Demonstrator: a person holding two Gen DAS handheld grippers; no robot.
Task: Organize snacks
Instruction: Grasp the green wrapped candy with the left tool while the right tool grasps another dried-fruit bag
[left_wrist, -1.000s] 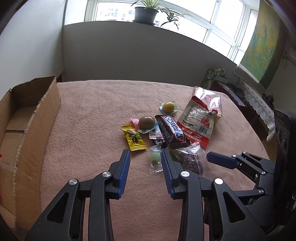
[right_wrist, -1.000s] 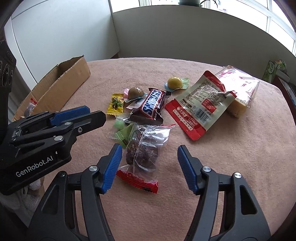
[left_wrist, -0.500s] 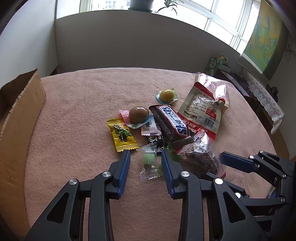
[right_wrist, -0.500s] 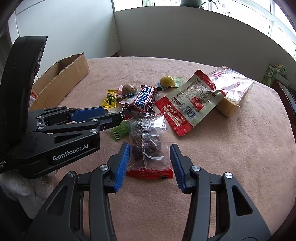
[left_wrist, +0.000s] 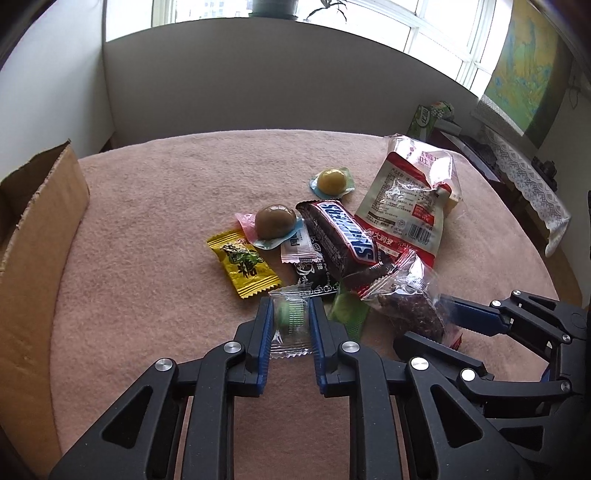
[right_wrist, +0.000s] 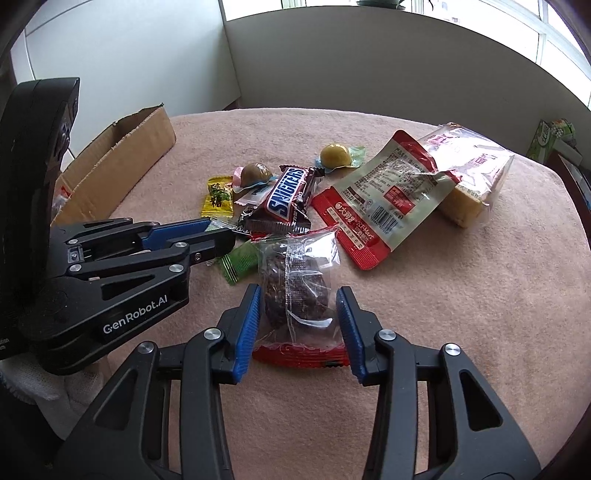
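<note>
A pile of snacks lies on the pink cloth. My left gripper (left_wrist: 290, 317) is shut on a small clear-wrapped green candy (left_wrist: 290, 320) at the pile's near edge. My right gripper (right_wrist: 298, 306) has its blue pads on both sides of a clear packet of dark dried fruit (right_wrist: 295, 291); they touch or nearly touch its wrapper. Behind lie a Snickers bar (right_wrist: 286, 195), a yellow candy (left_wrist: 243, 262), a brown jelly cup (left_wrist: 275, 220), a yellow jelly cup (left_wrist: 331, 181) and a red-and-clear pouch (right_wrist: 384, 199).
An open cardboard box (left_wrist: 33, 236) stands at the left edge of the table and also shows in the right wrist view (right_wrist: 114, 162). A green wrapped candy (right_wrist: 240, 262) lies between the grippers. A cake packet (right_wrist: 469, 166) lies at the far right.
Both grippers moved forward into the pile and closed. The left one took hold of the green candy. The right one's pads narrowed around the dried fruit packet.
</note>
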